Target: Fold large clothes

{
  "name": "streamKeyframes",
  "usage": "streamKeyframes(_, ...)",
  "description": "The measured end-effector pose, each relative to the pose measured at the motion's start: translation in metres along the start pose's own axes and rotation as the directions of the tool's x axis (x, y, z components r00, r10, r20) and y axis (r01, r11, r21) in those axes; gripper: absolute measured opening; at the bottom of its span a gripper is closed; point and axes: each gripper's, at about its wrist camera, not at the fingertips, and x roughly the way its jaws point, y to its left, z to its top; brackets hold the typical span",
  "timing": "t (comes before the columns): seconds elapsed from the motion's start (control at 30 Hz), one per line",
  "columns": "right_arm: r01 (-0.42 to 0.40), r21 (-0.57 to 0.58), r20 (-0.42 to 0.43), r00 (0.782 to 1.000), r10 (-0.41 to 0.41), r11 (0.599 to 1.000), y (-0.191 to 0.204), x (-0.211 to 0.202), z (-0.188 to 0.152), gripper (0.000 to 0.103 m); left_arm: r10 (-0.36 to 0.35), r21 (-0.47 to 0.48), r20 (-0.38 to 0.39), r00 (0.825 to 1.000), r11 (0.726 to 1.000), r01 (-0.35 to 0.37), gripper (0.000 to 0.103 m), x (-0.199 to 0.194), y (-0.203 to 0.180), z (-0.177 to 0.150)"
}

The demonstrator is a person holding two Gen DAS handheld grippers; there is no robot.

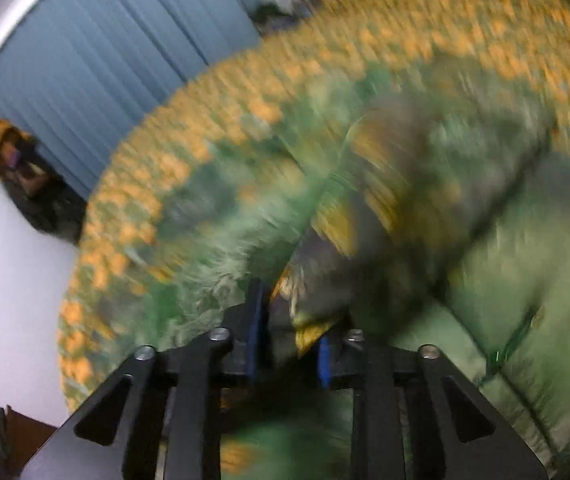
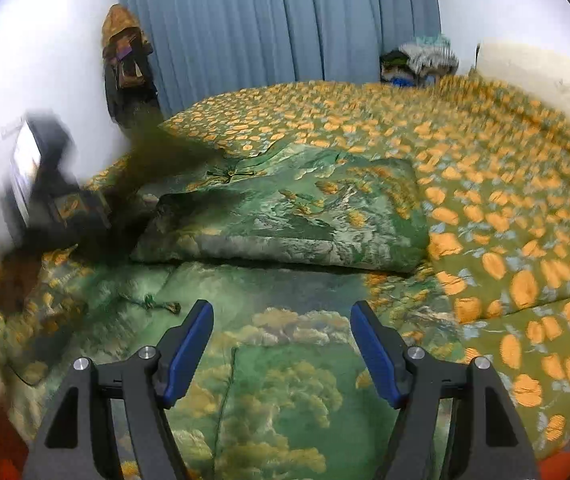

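While the left gripper [image 1: 289,328] pinches a corner of the green landscape-print quilted garment [image 2: 285,208], lifting it off the orange-spotted bedspread [image 2: 505,208], the folded bulk lies mid-bed, and the right gripper [image 2: 281,344] hovers wide, holding nothing.

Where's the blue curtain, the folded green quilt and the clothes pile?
curtain [image 2: 277,20]: right wrist view, middle pleats.
quilt [image 2: 297,216]: right wrist view, folded top.
clothes pile [image 2: 421,60]: right wrist view, centre.
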Motion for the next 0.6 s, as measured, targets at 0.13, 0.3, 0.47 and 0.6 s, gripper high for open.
streamKeyframes(0.13,-0.201,0.159,-0.09,0.972,0.217,0.967,-0.012,0.041,0.037,0.073,-0.027,-0.008,0.055,0.998,1.0,0.027,0.087,-0.024,-0.002,-0.018)
streamKeyframes(0.3,-0.355,0.35,-0.166,0.887,0.431,0.867,0.001,0.114,0.07,0.073,-0.116,-0.123,0.053,0.992,0.985,0.122,0.089,-0.048,0.02,-0.033)
streamKeyframes(0.47,-0.343,0.33,-0.329,0.831,0.448,0.879,0.05,0.163,0.067,0.022,-0.196,-0.368,0.026,0.98,0.91,0.192,0.089,-0.057,0.064,-0.069)
streamKeyframes(0.6,-0.325,0.082,-0.231,0.913,0.335,0.942,0.092,0.13,0.109,0.015,-0.181,-0.512,0.055,0.982,0.839,0.183,0.089,-0.058,0.113,-0.081)
